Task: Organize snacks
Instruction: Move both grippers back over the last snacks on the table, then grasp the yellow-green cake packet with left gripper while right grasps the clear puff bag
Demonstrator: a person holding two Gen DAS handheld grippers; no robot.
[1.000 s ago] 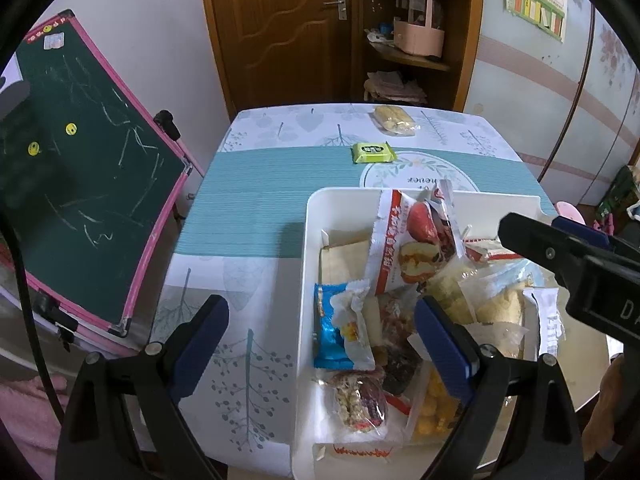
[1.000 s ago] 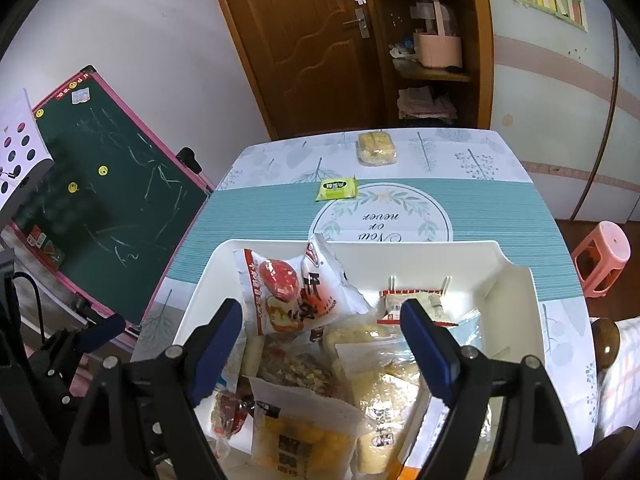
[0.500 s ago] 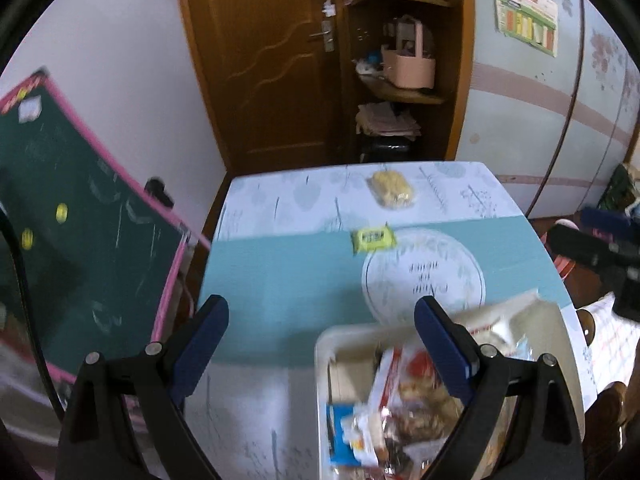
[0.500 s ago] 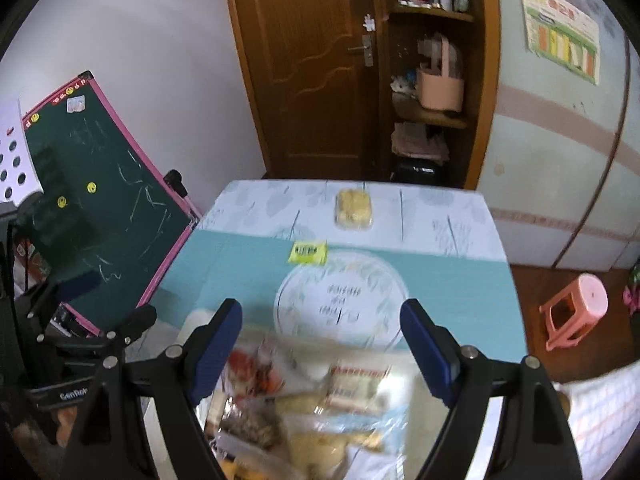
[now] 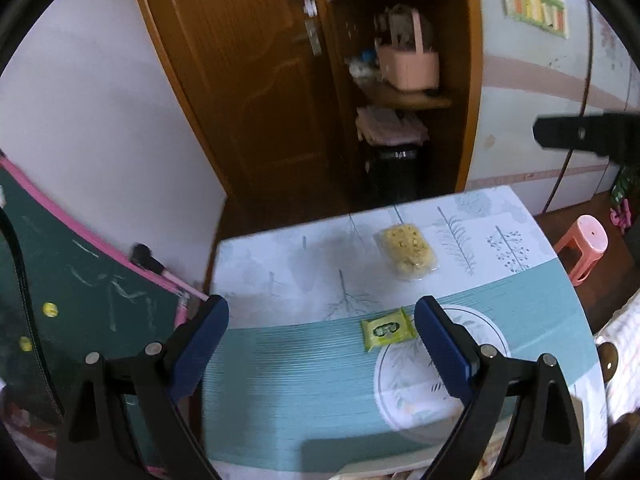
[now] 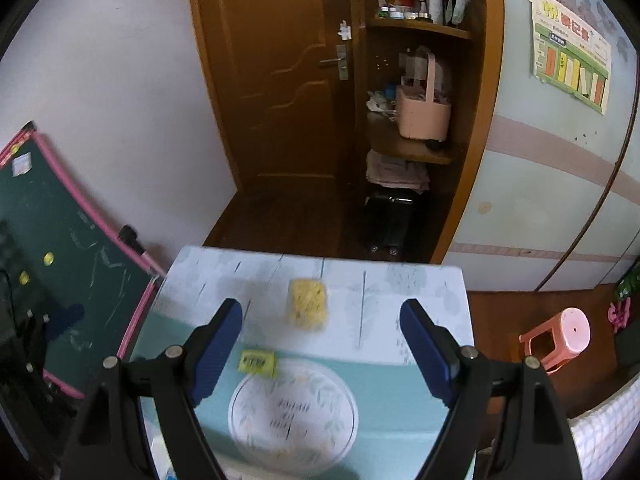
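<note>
In the left wrist view, the left tongs (image 5: 322, 338) hang released above the surface (image 5: 280, 392), blue pads spread wide and gripping nothing. Between the pads, toward 1 o'clock, a small green packet (image 5: 387, 329) lies flat on the teal band of the cloth, just beside the rim of the printed white circle (image 5: 420, 384). Farther off at 12 o'clock a clear bag of yellow snacks (image 5: 406, 253) rests on the pale leaf-print part of the surface, well apart from the packet. A green chalkboard (image 5: 80, 312) with a pink frame leans at 9 o'clock, a pink stool (image 5: 584, 246) stands on the floor at 3 o'clock, and a black part of the other tool juts in at 2 o'clock. In the right wrist view, the right tongs (image 6: 322, 338) are likewise released and hold nothing. The green packet (image 6: 258, 362) sits near the left pad at 10 o'clock, touching the edge of the white circle (image 6: 292, 412); the bag of yellow snacks (image 6: 307, 306), blurred, lies beyond it at 12 o'clock. A wooden door (image 6: 280, 80) and a pink basket (image 6: 424, 114) on a shelf stand behind.
</note>
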